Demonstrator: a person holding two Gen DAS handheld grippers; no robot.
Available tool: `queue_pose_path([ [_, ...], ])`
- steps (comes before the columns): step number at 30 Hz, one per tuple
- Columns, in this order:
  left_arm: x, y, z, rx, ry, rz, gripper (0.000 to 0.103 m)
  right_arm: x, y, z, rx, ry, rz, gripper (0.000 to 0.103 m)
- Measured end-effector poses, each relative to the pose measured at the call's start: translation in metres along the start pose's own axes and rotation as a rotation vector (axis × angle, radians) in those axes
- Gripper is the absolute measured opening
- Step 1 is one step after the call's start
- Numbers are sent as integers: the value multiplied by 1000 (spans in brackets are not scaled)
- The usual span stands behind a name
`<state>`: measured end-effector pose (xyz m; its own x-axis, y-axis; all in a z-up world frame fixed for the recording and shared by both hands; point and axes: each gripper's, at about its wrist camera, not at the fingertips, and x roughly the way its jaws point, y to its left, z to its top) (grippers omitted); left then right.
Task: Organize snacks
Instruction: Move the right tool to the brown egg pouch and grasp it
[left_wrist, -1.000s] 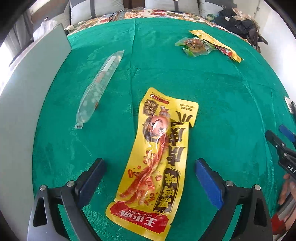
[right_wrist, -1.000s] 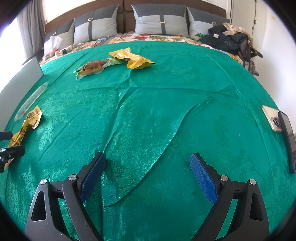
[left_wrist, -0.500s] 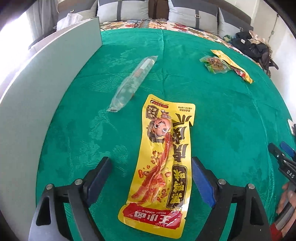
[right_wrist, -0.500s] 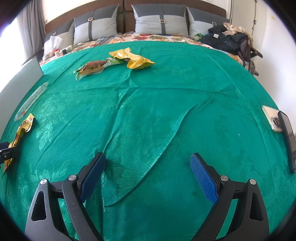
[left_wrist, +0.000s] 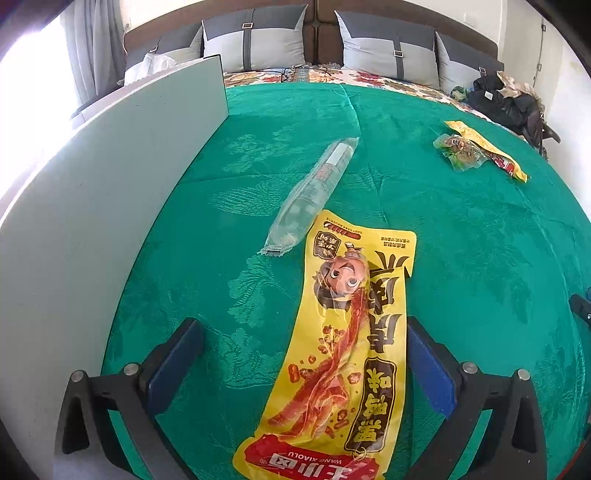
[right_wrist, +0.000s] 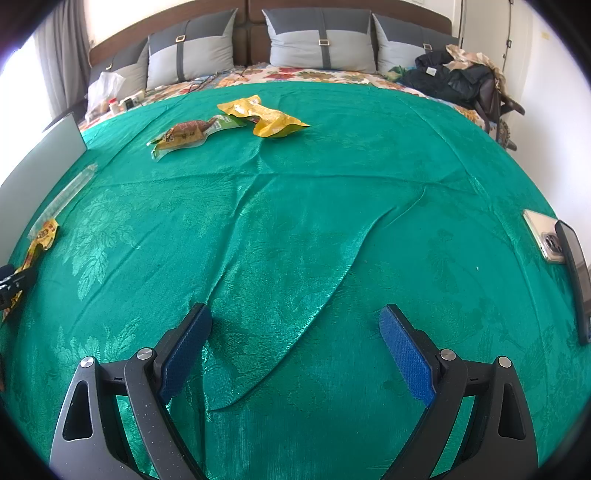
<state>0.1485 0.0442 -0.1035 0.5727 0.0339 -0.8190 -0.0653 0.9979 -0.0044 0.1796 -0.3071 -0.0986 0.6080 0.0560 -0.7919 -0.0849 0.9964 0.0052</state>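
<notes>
A long yellow snack packet lies flat on the green cloth between the open fingers of my left gripper. A clear tube-shaped packet lies just beyond it, its near end beside the yellow packet's top. A green packet and a yellow packet lie far right. In the right wrist view my right gripper is open and empty over creased cloth; the green packet and yellow packet lie far ahead, and the long yellow packet shows at the left edge.
A pale grey board stands along the left of the cloth. A phone and a dark flat device lie at the right edge. Pillows and a pile of dark clothes are at the back.
My left gripper has swung its view leftward and tilted up; the grey board and clear packet sit closer to the centre. The yellow packet stays between the fingers. The right gripper has not moved.
</notes>
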Motion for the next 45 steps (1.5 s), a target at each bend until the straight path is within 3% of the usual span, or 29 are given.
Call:
queue_pose_path([
  [6, 0, -2, 0, -1, -9, 1, 103, 1, 0, 0, 4, 8, -9, 96],
  [8, 0, -2, 0, -1, -10, 1, 103, 5, 1, 9, 11, 70, -11, 96],
  [10, 0, -2, 0, -1, -10, 1, 103, 11, 6, 29, 57, 157, 40, 95],
  [13, 0, -1, 0, -1, -10, 0, 103, 13, 23, 69, 184, 141, 179, 93],
  [18, 0, -1, 0, -1, -10, 0, 103, 56, 70, 149, 340, 164, 286, 92],
  [22, 0, -1, 0, -1, -10, 0, 103, 103, 92, 188, 431, 197, 182, 92],
  [24, 0, -1, 0, 0, -10, -1, 103, 121, 100, 197, 441, 218, 109, 92],
  [28, 0, -2, 0, 2, -10, -4, 103, 142, 111, 202, 402, 245, 58, 91],
  [29, 0, -2, 0, 3, -10, -4, 103, 144, 117, 204, 333, 262, 20, 78],
  [30, 0, -2, 0, 3, -11, -3, 103, 143, 124, 204, 253, 262, -11, 68],
  [33, 0, -2, 0, 3, -11, -4, 103, 138, 132, 194, 60, 276, 31, 64],
  [36, 0, -2, 0, 3, -10, -4, 103, 118, 132, 167, -103, 304, 137, 64],
  [41, 0, -2, 0, 3, -11, -4, 103, 51, 120, 78, -396, 285, 227, 64],
  [45, -1, -2, 0, 3, -11, -4, 103, 5, 89, 10, -466, 153, 233, 68],
])
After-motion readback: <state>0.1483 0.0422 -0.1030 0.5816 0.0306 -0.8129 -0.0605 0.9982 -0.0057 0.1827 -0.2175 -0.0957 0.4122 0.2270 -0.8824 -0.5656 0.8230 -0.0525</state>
